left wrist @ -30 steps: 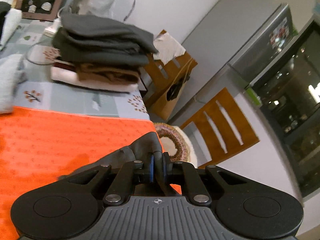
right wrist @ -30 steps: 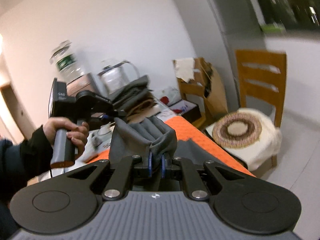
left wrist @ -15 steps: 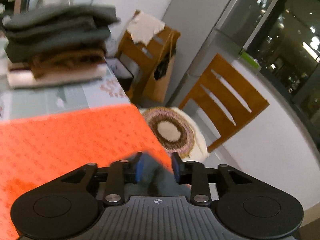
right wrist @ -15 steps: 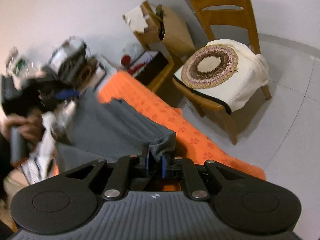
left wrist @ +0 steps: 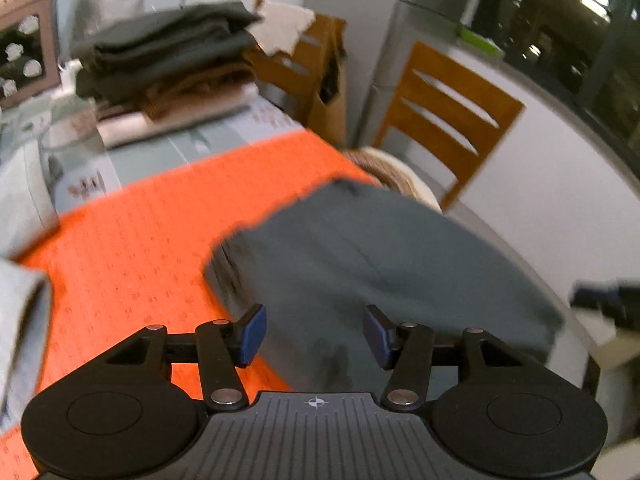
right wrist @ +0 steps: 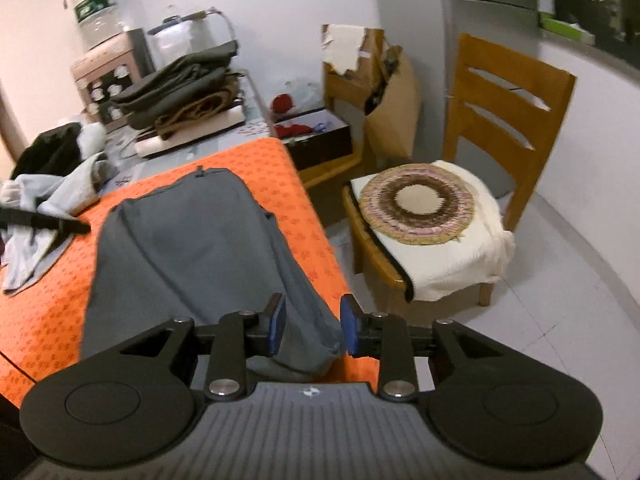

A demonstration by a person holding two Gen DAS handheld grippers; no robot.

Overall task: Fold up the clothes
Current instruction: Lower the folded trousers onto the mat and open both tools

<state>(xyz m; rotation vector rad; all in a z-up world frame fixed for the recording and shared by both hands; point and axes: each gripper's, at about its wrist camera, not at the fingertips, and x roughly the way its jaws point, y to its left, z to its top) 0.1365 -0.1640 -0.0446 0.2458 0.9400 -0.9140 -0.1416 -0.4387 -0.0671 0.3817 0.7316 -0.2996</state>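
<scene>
— Orange cloth (left wrist: pixel 132 248) covers my worktop (left wrist: pixel 168 148) in the left wrist view, with a stack of folded clothes (left wrist: pixel 168 60) at the far end. What do you see of my left tongs (left wrist: pixel 316 334)?

— Spread and opening, pads clear of the grey garment (left wrist: pixel 372 264), which lies below them on the cloth near the worktop's edge. The view is blurred.

— From the right wrist, the same grey garment (right wrist: pixel 192 248) stretches away along the orange cloth (right wrist: pixel 280 168); a wooden chair (right wrist: pixel 500 120) with a round woven mat (right wrist: pixel 418 204) stands beside the worktop.

— And your right tongs (right wrist: pixel 308 328)?

— Opening too. The garment's near corner sits between the pads, and neither seems to press it.
</scene>
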